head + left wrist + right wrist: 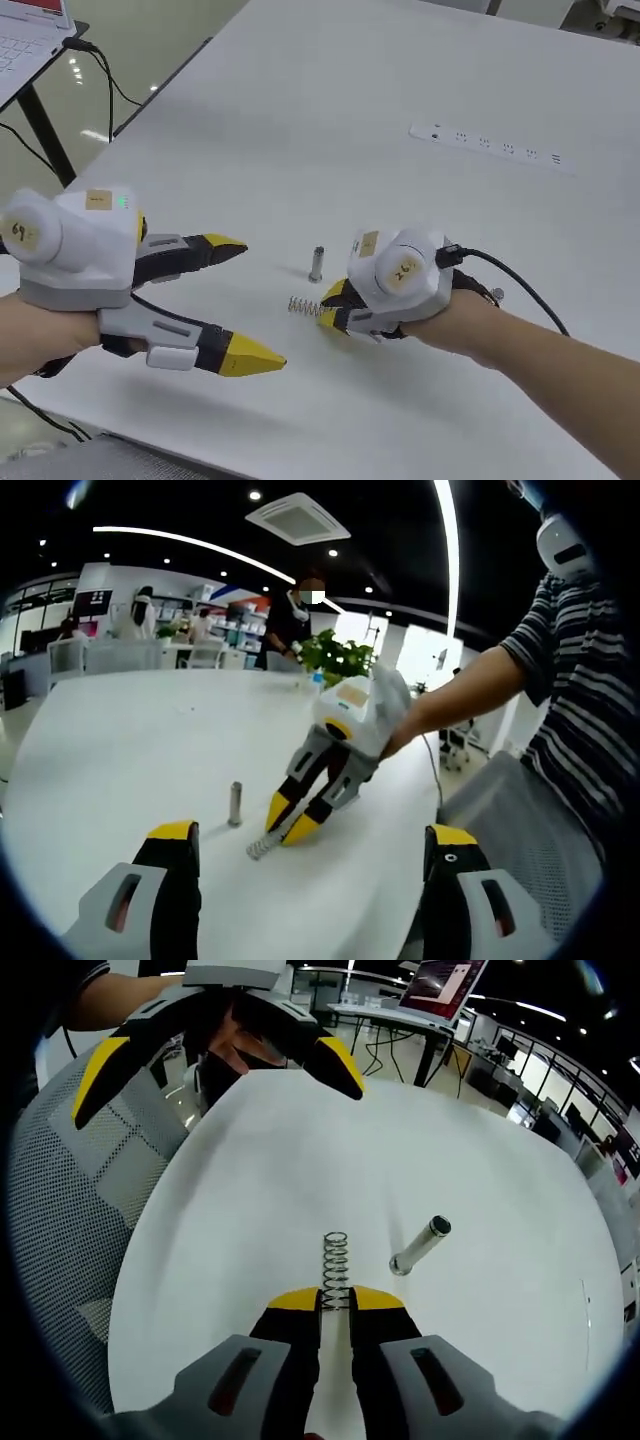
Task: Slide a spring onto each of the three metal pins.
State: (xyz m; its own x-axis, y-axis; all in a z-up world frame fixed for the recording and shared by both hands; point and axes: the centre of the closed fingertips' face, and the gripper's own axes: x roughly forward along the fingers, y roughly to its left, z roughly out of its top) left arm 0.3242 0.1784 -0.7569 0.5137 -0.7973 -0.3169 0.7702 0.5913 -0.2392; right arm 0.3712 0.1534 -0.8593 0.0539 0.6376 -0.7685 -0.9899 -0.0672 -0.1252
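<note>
bright, even overhead ceiling light; soft shadows on the white table (330, 100); fisheye bending at edges.

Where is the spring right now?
Head view: the spring lies on the table, pinched by the right hand-held gripper, beside the standing pin.

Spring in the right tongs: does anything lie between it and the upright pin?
Nothing visible. The right tongs grip the spring at one end; only bare table separates it from the pin.
</note>
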